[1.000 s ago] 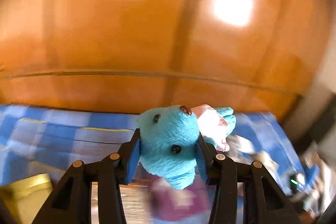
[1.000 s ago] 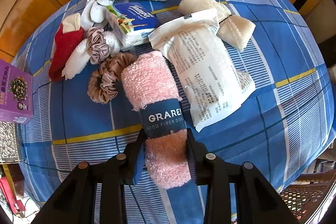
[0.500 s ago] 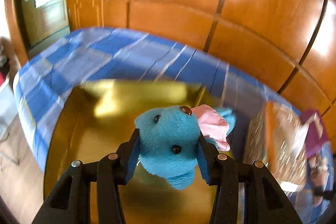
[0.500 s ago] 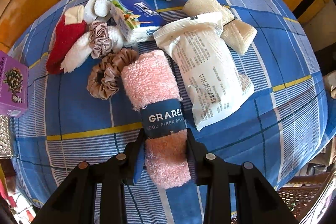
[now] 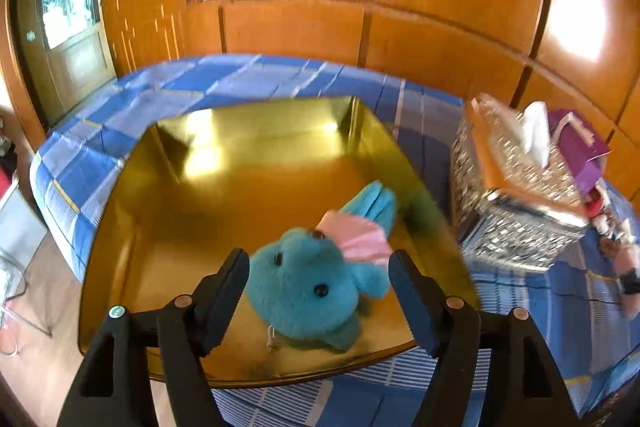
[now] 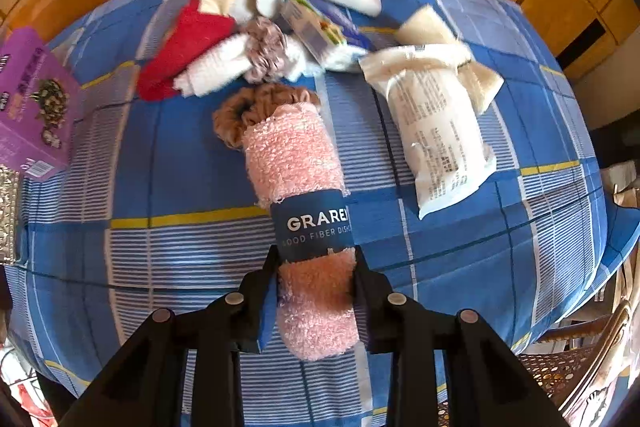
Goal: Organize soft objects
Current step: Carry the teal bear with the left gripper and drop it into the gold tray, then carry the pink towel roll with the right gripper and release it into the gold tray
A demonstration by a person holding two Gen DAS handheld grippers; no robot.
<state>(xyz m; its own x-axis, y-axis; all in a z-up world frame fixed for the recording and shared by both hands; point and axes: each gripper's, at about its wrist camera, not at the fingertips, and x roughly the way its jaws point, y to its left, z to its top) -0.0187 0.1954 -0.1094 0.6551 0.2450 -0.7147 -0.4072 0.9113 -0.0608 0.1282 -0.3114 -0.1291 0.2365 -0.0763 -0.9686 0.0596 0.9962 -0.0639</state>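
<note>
Stock: blue plush toy (image 5: 308, 291) dropped in gold tray (image 5: 168, 147), frame centre, left gripper (image 5: 318, 291) jaws just opened & clear; right gripper (image 6: 316, 291) clamped on pink towel roll (image 6: 298, 163), lower centre; approx. eight soft items unsorted, upper frame.

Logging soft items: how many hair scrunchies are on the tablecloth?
2: a brown scrunchie at the pink towel roll's far end, a mauve scrunchie on the white cloths behind it. Others may be hidden.
</note>
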